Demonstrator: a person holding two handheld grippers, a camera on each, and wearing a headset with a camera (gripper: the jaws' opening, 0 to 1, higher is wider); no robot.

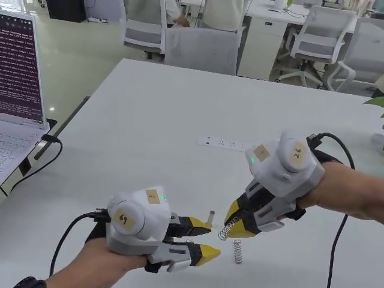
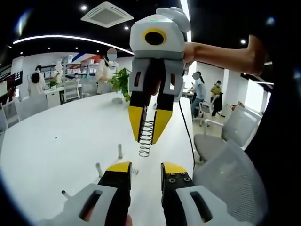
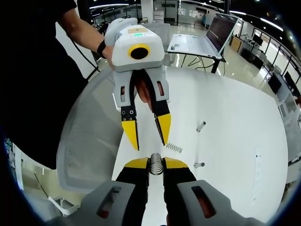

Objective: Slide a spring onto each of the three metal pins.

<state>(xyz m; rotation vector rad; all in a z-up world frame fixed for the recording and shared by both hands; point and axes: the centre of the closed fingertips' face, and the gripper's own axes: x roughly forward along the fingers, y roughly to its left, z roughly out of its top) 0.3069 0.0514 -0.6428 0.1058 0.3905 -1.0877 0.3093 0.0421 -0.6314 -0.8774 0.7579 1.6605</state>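
white table (image 1: 150, 102) with a laptop (image 1: 18, 90) and a power strip (image 1: 225, 143)
the open laptop sits at the table's left edge, screen lit with text, a black cable (image 1: 42, 157) plugged in at its near side. the white power strip lies flat mid-table. grey office chairs (image 1: 201, 51) stand beyond the far edge, and green plant leaves (image 1: 378, 101) show at the right.
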